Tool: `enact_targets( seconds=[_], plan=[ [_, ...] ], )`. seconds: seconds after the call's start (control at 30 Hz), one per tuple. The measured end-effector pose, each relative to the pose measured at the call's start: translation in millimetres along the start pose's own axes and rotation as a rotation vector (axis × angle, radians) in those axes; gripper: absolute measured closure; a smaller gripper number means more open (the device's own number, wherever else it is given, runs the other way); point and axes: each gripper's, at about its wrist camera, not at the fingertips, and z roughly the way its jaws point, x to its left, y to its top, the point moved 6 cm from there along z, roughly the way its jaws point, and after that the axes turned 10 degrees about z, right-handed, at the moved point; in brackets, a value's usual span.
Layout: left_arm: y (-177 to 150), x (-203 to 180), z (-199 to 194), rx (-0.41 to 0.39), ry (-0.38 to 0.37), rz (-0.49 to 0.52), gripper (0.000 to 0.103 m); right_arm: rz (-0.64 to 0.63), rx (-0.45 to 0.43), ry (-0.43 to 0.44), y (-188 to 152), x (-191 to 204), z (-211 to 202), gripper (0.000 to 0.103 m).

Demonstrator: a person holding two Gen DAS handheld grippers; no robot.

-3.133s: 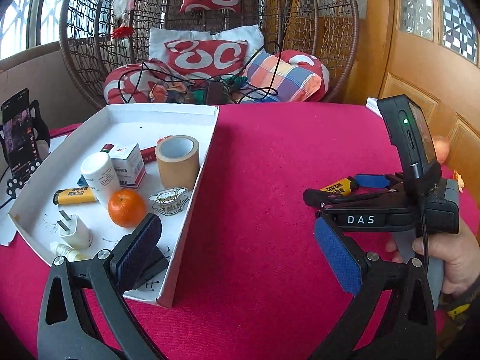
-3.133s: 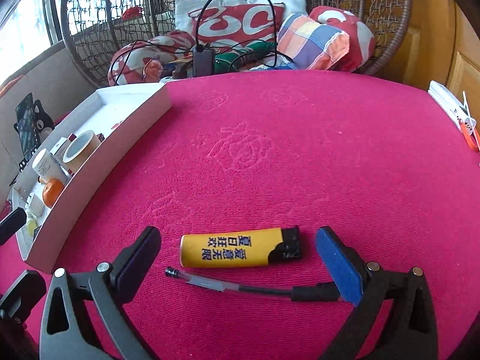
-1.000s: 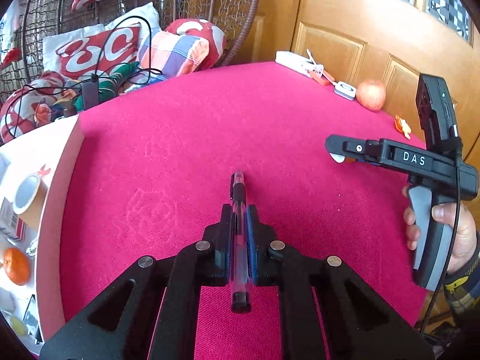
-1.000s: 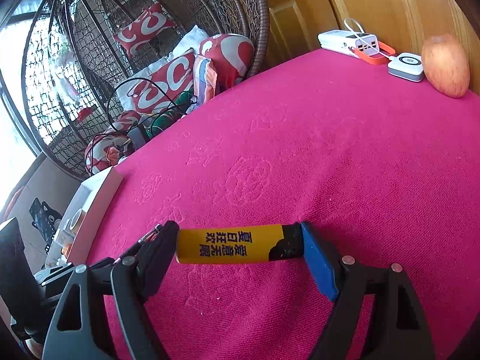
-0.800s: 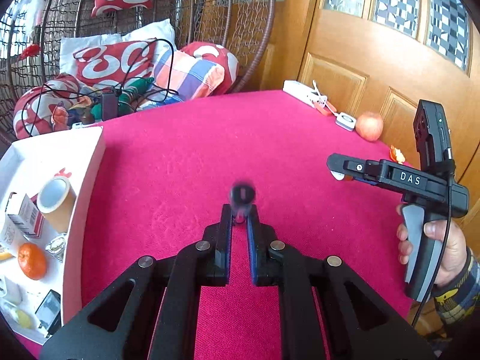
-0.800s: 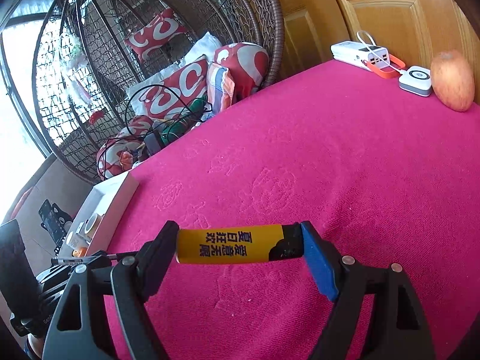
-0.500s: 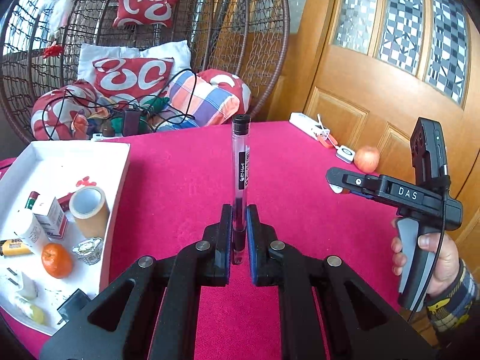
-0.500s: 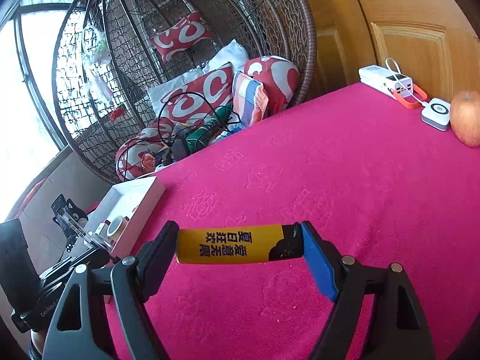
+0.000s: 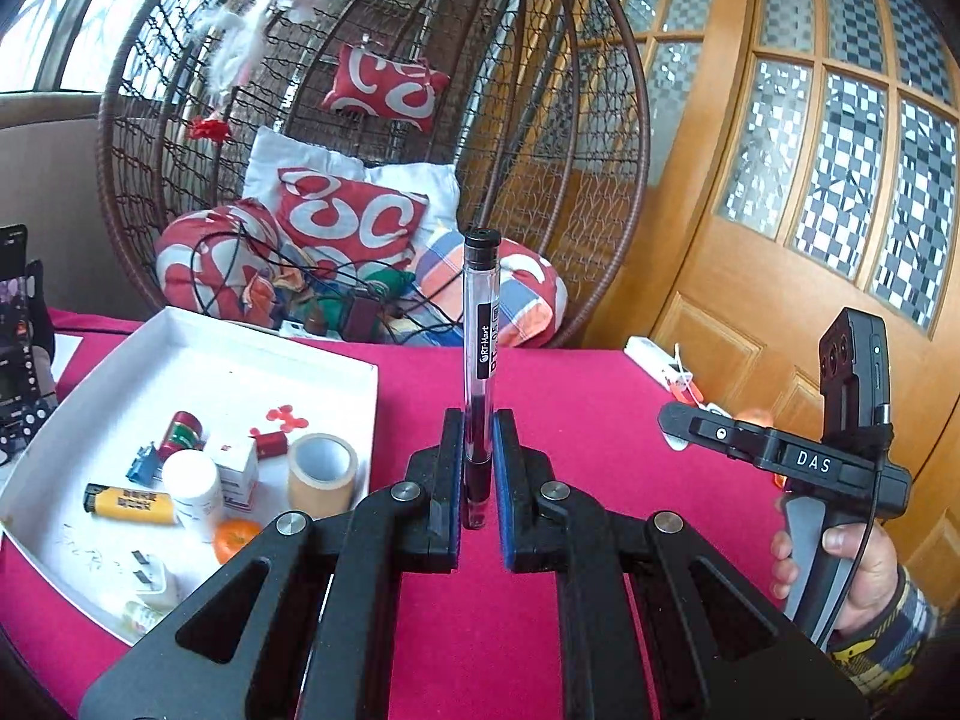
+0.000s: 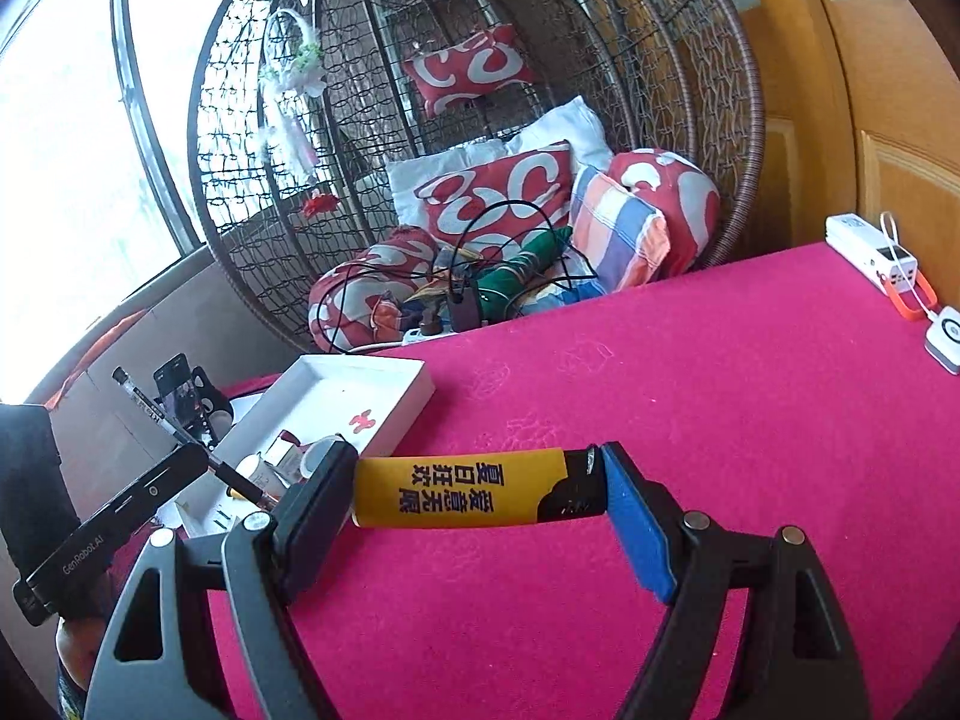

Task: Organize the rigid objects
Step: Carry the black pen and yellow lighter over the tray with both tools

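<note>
Now the left tongs (image 9: 477, 474) are clamped on a clear pen (image 9: 480, 360), and the pen stands upright between the pads with its black cap at the top. One second ago the same pen lay forward along the tongs, low over the cloth; since then it has swung up. Three seconds ago these tongs were apart and empty over the tray. The right tongs (image 10: 474, 495) are clamped on a yellow lighter (image 10: 474, 495), held crosswise by its two ends, the black end against the blue pad. Three seconds ago the lighter and the pen both lay on the cloth between the open right tongs. Both tools are now higher above the surface than one second ago, and more of the room shows.

Below them, the surface (image 10: 690, 396) is covered with a bright pink cloth. On its left side lies a white tray (image 9: 360, 378) with a tape roll (image 9: 322, 468), a white bottle (image 9: 192, 489), a small box (image 9: 239, 471), an orange (image 9: 233, 540), a second yellow lighter (image 9: 129, 502) and a white plug (image 9: 153, 585) inside. A white power bank (image 10: 870, 255) lies near the right edge.

Behind the surface stands a wicker egg chair (image 9: 540, 150) full of red-and-white cushions (image 9: 354, 222) and black cables. To the right is a wooden door (image 9: 810, 210) with patterned glass panes, and a window is on the left.
</note>
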Motion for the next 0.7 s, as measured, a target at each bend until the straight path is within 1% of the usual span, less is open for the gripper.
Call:
enact_targets(
  seconds=[0.23,0.37,0.47,0.6,0.7],
  plan=[
    [1.2,62.6,-32.8,-0.054,0.105,-0.107,0.095,-0.11,0.036,0.066,-1.5,58.5,25.6,0.022],
    [-6.5,92.0,-39.9,-0.055,0.178,-0.147,0.095,-0.162,0.067,0.1,-5.7,89.3,46.4,0.022],
    [-17.0,111.9,-38.7,-0.035,0.228,-0.179,0.095,-0.184,0.102,0.128,-8.8,112.0,68.2,0.022],
    [-34.1,134.0,-28.5,0.026,0.314,-0.201,0.095,-0.199,0.161,0.144,-16.5,137.2,105.5,0.022],
    [-43.2,141.3,-23.3,0.055,0.346,-0.203,0.095,-0.2,0.2,0.145,-23.9,150.2,132.2,0.022]
  ],
)
